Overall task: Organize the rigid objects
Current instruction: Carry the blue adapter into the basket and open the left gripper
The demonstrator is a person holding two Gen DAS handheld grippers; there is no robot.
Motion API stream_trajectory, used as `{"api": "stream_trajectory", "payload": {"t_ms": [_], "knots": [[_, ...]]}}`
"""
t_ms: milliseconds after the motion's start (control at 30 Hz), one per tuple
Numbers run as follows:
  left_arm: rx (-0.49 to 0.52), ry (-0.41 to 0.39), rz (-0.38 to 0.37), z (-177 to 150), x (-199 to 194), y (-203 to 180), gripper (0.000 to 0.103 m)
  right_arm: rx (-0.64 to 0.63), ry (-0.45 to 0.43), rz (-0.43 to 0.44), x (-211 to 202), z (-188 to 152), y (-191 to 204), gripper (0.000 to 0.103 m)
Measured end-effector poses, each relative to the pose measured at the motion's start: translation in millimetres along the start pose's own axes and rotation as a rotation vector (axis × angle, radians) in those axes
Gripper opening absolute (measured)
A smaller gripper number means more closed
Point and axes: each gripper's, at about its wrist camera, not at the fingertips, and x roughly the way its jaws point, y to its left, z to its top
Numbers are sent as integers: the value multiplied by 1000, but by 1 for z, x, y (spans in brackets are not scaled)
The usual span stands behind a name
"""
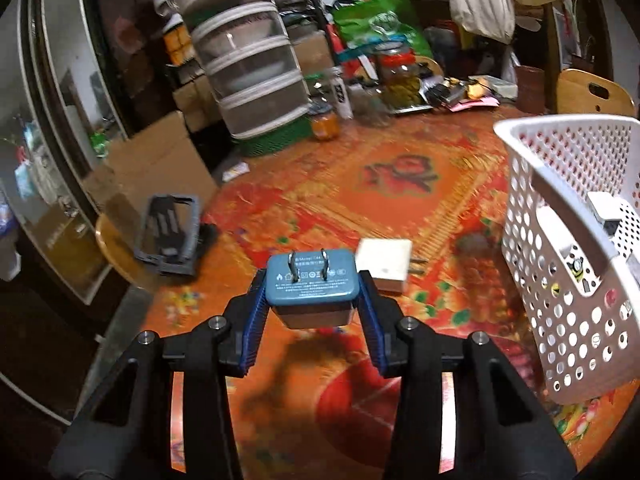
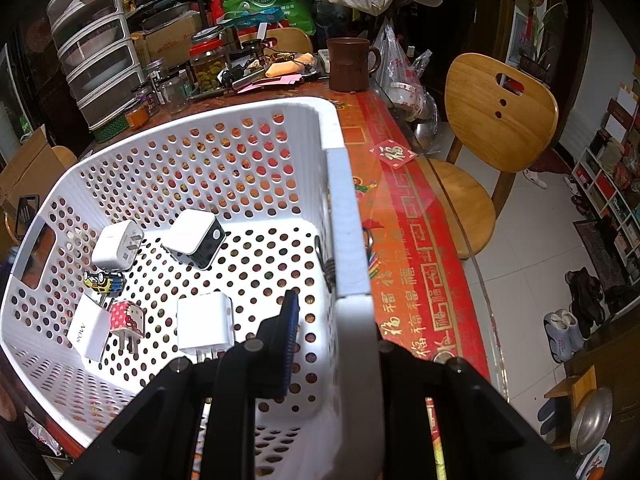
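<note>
While clamped between blue pads of left gripper [image 1: 312,294], blue charger [image 1: 311,278] rides above tablecloth [image 1: 400,168], prongs up and away from camera. White basket [image 1: 560,216] lies to right of charger, near, rim higher than charger. Right gripper [image 2: 336,328] clenched on basket's near wall [image 2: 352,240], one finger inside, other outside, steadying. Left arm alone carries load. Likely next: lift rightward over rim, release among chargers inside. White charger [image 1: 386,262] waits on cloth just behind blue one, left of basket.
</note>
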Motion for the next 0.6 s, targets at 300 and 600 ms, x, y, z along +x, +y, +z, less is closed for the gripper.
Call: {"api": "stream_trajectory", "payload": {"t_ms": [300,600], "knots": [[-19,-55,20,18,-43,13,40,-1,0,2,0,0,1,18],[12,-108,24,36,-75,-6,40,-3,0,6,-1,0,4,18]]}}
